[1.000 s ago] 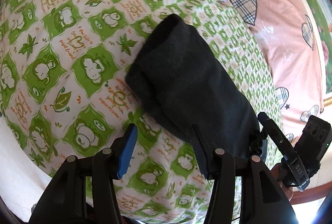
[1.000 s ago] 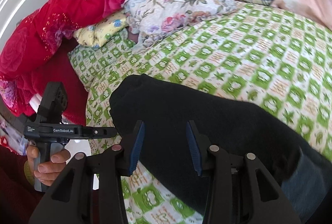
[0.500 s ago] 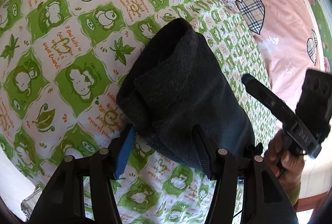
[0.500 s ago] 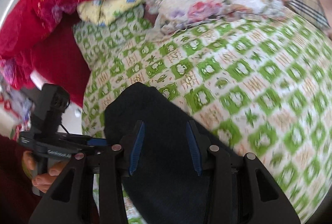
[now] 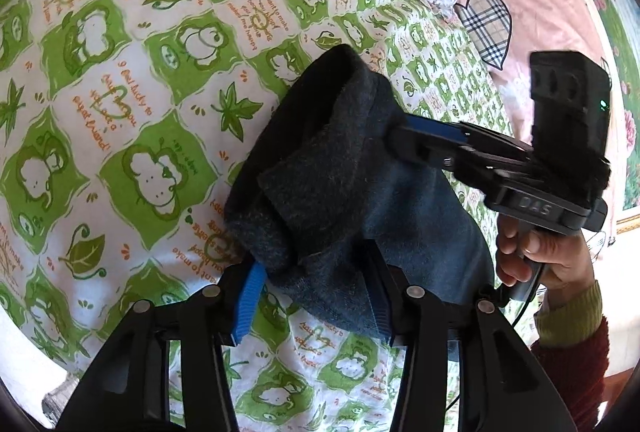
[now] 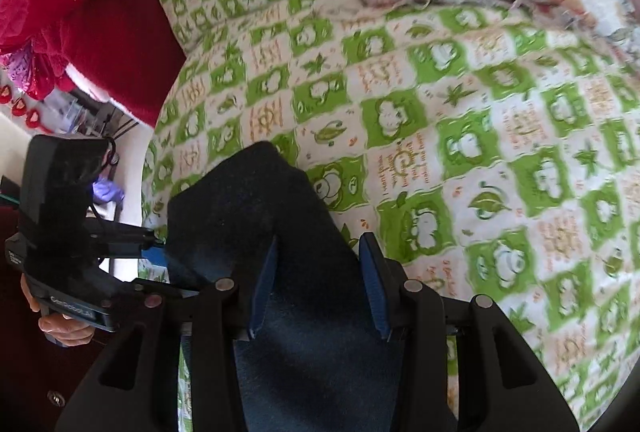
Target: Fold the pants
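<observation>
Your right tool straddles folded dark pants | green-checked bed | left tool at pants' left edge

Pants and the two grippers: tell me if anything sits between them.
Nothing visible does. The dark folded pants lie on the green checked bedspread, with cloth already between the fingers of the left gripper and the right gripper.

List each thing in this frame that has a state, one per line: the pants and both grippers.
pants: dark, folded into a thick bundle, lying on the green patterned bedsheet.
left gripper: jaws just been closing, astride the bundle's near corner; grip unclear.
right gripper: jaws partly open astride the pants; grip unclear.
</observation>
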`<action>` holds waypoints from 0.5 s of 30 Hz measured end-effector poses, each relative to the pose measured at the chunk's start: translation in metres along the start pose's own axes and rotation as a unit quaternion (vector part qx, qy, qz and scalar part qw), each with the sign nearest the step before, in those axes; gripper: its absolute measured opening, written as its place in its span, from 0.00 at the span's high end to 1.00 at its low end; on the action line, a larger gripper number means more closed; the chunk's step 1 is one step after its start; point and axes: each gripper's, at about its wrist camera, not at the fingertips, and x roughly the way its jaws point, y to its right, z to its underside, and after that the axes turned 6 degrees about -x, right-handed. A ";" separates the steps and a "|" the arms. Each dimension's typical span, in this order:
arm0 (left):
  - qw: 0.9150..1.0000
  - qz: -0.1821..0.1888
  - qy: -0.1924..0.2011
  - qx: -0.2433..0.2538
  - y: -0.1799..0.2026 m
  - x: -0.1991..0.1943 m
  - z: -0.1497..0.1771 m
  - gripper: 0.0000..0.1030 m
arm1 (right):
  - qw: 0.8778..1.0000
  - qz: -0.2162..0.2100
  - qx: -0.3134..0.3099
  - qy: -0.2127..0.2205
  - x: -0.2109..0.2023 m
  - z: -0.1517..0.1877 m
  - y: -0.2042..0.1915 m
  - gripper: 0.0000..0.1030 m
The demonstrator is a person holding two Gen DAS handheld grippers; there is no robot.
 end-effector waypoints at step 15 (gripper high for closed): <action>0.996 0.023 0.053 0.075 0.056 -0.034 0.006 0.84 | 0.990 0.016 0.018 0.140 -0.061 0.031 -0.021 0.82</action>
